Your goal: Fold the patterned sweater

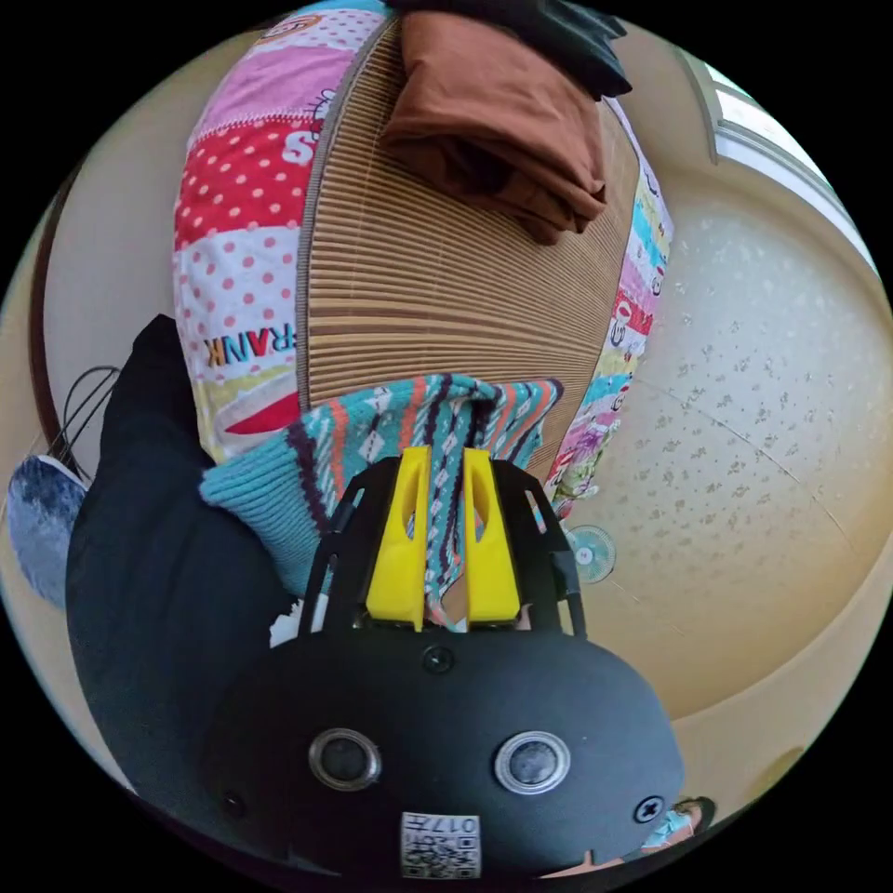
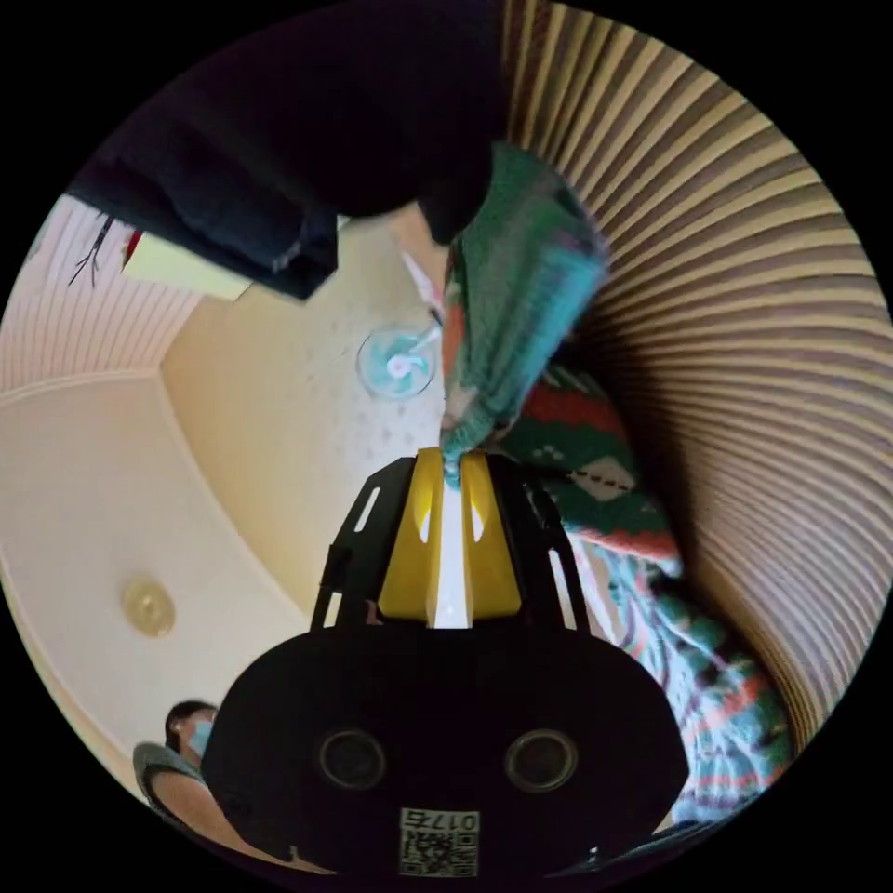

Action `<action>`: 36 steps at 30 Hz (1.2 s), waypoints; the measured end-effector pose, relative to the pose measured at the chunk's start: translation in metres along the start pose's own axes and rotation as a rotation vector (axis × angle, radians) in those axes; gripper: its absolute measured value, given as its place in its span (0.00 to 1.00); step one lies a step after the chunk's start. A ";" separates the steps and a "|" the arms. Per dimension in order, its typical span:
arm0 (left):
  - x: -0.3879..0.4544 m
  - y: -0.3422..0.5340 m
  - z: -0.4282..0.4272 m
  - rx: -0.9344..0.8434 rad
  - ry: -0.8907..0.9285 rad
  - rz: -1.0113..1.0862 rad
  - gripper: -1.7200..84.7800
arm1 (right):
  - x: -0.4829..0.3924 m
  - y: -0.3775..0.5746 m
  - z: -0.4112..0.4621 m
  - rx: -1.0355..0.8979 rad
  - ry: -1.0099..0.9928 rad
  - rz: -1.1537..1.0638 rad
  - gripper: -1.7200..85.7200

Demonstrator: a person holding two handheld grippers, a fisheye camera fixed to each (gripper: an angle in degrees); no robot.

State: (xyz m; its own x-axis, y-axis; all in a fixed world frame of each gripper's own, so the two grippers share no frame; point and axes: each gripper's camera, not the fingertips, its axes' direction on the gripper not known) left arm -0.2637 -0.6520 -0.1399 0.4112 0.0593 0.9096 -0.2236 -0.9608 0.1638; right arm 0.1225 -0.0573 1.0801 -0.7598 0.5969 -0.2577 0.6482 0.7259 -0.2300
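Pinching the patterned sweater (image 1: 372, 446) in both left tongs (image 1: 446, 460) and right tongs (image 2: 453, 462), the thin edge bite at twelve o'clock risks slipping free.

A home room: patchwork quilt (image 1: 237, 233) under a bamboo mat (image 1: 437, 279), folded clothes (image 1: 498, 121) (brown, black) far, fan (image 1: 589, 553), ceiling lamp (image 2: 147, 606).

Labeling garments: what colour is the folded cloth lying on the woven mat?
Plain rust-brown folded cloth on the tan woven mat; left gripper view shows it best.
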 end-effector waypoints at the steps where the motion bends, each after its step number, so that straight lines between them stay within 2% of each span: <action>1: -0.003 -0.005 -0.007 -0.031 -0.019 -0.020 0.08 | -0.002 0.019 0.040 -0.153 -0.066 -0.037 0.06; 2: -0.004 -0.008 -0.011 -0.052 -0.026 -0.022 0.08 | -0.002 0.031 0.060 -0.234 -0.079 -0.050 0.06; 4: -0.001 -0.021 -0.026 -0.104 -0.070 0.039 0.09 | 0.004 0.098 0.140 -0.554 -0.009 -0.086 0.07; 5: 0.000 -0.023 -0.030 -0.108 -0.096 0.057 0.10 | 0.007 0.118 0.157 -0.626 0.030 -0.100 0.07; 7: 0.004 -0.034 -0.041 -0.144 -0.212 0.094 0.12 | 0.037 0.198 0.212 -0.895 0.251 -0.153 0.09; 8: 0.003 -0.036 -0.041 -0.165 -0.231 0.095 0.13 | 0.049 0.216 0.221 -0.963 0.316 -0.160 0.10; 10: 0.003 -0.046 -0.037 -0.257 -0.289 0.117 0.15 | 0.103 0.264 0.228 -1.148 0.579 -0.138 0.11; 12: 0.008 -0.050 -0.035 -0.293 -0.353 0.175 0.15 | 0.133 0.277 0.202 -1.138 0.686 -0.104 0.08; 15: 0.015 -0.058 -0.024 -0.392 -0.462 0.285 0.15 | 0.169 0.275 0.139 -1.125 0.717 -0.031 0.06; 18: 0.018 -0.065 -0.011 -0.496 -0.602 0.387 0.16 | 0.182 0.262 0.070 -1.149 0.840 -0.032 0.06; 20: 0.018 -0.069 -0.003 -0.548 -0.721 0.452 0.16 | 0.177 0.253 0.025 -1.128 0.952 -0.067 0.08; 22: 0.012 -0.073 0.014 -0.686 -0.930 0.526 0.17 | 0.163 0.244 -0.031 -1.093 1.039 -0.107 0.15; 25: 0.000 -0.079 0.031 -0.828 -1.128 0.625 0.19 | 0.152 0.240 -0.092 -1.071 1.136 -0.085 0.21; 27: -0.004 -0.085 0.036 -0.867 -1.167 0.673 0.20 | 0.147 0.241 -0.119 -1.041 1.223 -0.083 0.21; 31: -0.016 -0.109 0.045 -0.935 -1.064 0.697 0.20 | 0.152 0.240 -0.153 -0.948 1.371 -0.062 0.22; 36: -0.036 -0.142 0.043 -0.903 -0.873 0.596 0.13 | 0.196 0.231 -0.150 -0.915 1.332 0.085 0.20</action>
State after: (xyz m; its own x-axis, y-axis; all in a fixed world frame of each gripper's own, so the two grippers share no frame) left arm -0.2089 -0.5296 -0.2128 0.3910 -0.8007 0.4538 -0.9082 -0.2555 0.3316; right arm 0.1158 0.2790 1.1167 -0.5427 0.1481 0.8268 0.8138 0.3361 0.4740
